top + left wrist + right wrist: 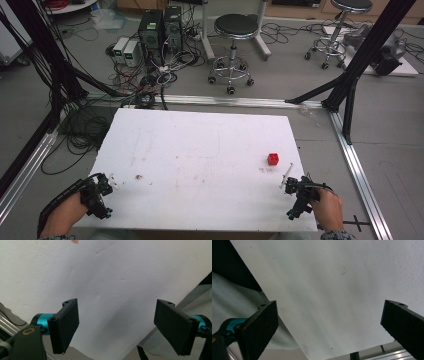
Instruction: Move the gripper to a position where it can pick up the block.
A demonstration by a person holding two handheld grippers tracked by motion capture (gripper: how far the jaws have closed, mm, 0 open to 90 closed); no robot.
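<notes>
Red cube (273, 159) at 3 o'clock on white board (200, 150), no long axis. L gripper (116, 325) & R gripper (329, 327) jaws wide apart, empty.

Both forearms were cut off by the bottom edge of the high view. A thin pale stick (286, 176) beside the right hand-held gripper (298, 199) was too small to identify. In the left gripper view an orange-red spot (74, 241) was cropped by the top edge. The brown marks (138, 177) on the counter (200, 150) were too small to tell.
</notes>
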